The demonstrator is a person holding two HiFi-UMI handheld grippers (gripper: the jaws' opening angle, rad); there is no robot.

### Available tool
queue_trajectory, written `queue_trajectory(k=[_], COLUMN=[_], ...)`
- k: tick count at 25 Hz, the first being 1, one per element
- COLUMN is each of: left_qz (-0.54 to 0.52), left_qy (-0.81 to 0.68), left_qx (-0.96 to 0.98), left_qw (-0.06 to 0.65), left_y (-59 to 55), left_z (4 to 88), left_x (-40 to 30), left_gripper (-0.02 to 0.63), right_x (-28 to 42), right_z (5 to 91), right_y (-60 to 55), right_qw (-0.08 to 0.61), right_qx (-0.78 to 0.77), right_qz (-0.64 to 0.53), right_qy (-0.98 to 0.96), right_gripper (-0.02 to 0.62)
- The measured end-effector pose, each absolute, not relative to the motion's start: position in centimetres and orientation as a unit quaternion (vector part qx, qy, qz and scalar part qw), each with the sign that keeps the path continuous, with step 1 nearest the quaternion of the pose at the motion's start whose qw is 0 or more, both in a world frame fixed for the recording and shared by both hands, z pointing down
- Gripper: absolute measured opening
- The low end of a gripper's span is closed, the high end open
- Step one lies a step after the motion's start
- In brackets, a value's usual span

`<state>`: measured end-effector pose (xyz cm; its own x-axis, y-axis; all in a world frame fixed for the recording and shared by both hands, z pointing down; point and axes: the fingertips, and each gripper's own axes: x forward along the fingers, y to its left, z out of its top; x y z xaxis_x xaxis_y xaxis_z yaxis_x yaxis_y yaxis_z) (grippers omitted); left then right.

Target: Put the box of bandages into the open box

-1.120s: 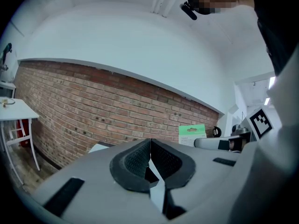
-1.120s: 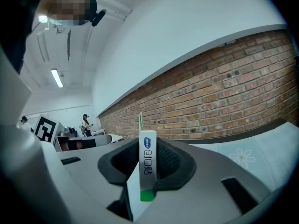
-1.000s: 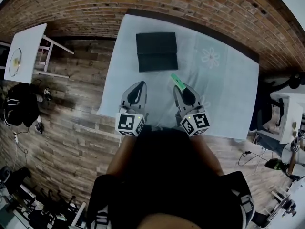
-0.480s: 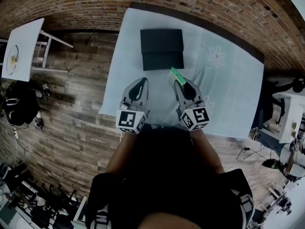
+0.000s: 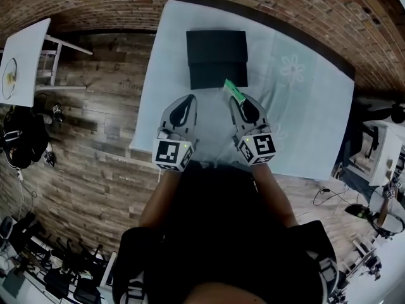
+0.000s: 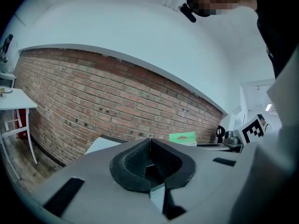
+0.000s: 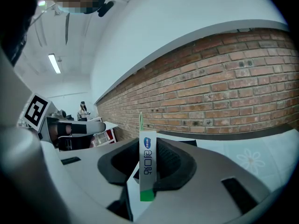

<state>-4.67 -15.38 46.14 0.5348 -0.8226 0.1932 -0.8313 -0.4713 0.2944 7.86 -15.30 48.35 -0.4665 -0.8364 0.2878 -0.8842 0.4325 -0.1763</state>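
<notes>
At far left of the head view, a white side table (image 5: 22, 62) is seen on the wood-plank floor (image 5: 95, 125). To its right, a table covered by a pale cloth (image 5: 316, 132) is set against a brick wall (image 5: 114, 5).

Left gripper (image 5: 188, 100): held over the near part of the cloth, pointed away from the person. Its own view shows the left gripper (image 6: 148, 158) with the dark ribbed pads (image 6: 133, 160) brought together, tips touching. Nothing is seen between them.

The black open box (image 5: 217, 59) lies on the cloth just beyond both grippers, toward the wall side.

The box of bandages (image 5: 235, 92) is not yet inside it. It is clamped in the right gripper (image 5: 236, 98) and carried above the cloth. In the head view its far end overlaps the near right corner of the open box. Height above the box cannot be judged.

The right gripper view shows the right gripper (image 7: 147, 169) closed on the box of bandages (image 7: 147, 164). The carton is held edge-on and upright between the pads. A white narrow face with a blue logo is turned to the camera, with a green band at its lower end. The carton's top rises above the jaw tips.

Further right, a flower print (image 5: 295, 68) is noted on the cloth.
</notes>
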Motion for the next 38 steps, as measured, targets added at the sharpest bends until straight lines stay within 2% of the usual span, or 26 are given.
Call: queue_trajectory(k=[15, 38], left_qz=[0.015, 0.023], left_qy=[-0.483, -0.487], left_qx=[0.853, 0.847], left_qw=[0.196, 0.212], left_y=[-17.9, -19.6], left_z=[49.1, 51.7], left_x=[-4.7, -5.8], left_gripper=[0.032, 0.032], right_x=[6.5, 2.3], right_z=[52.6, 61.8], right_y=[-17.9, -21.3], right_qw=[0.139, 0.401], right_qx=[0.490, 0.340], right_qz=[0.127, -0.124], right_qy=[-0.851, -0.842], right_gripper=[0.109, 0.109])
